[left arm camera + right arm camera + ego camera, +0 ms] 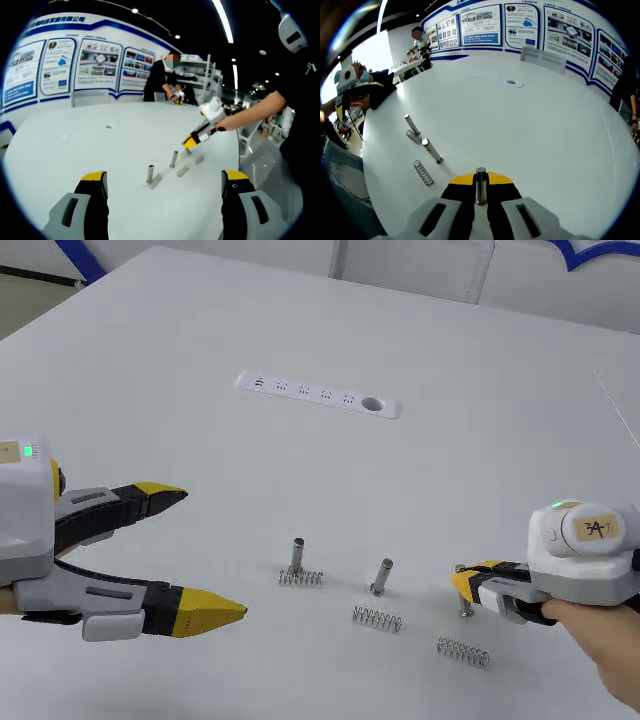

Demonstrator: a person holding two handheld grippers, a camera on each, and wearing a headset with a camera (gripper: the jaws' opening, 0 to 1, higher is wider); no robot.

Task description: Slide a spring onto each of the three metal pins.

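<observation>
1. Head view: left gripper [215,552] gaping wide, empty. Right gripper [462,586] clamped on rightmost silver metal pin [466,607], largely hidden. Three coiled steel springs [377,618] lying by pins on white workbench [200,360]. Handwritten label, apparently "3A".
2. Left gripper view: wall posters [60,62], text illegible.
3. Right gripper view: gripped pin upright between shut jaws.

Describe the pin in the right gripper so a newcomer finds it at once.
On the white table, nearer than the power strip, three metal pins stand in a row. Take the rightmost pin: it alone sits clamped in the right gripper, while its neighbours stand free beside loose springs.
</observation>
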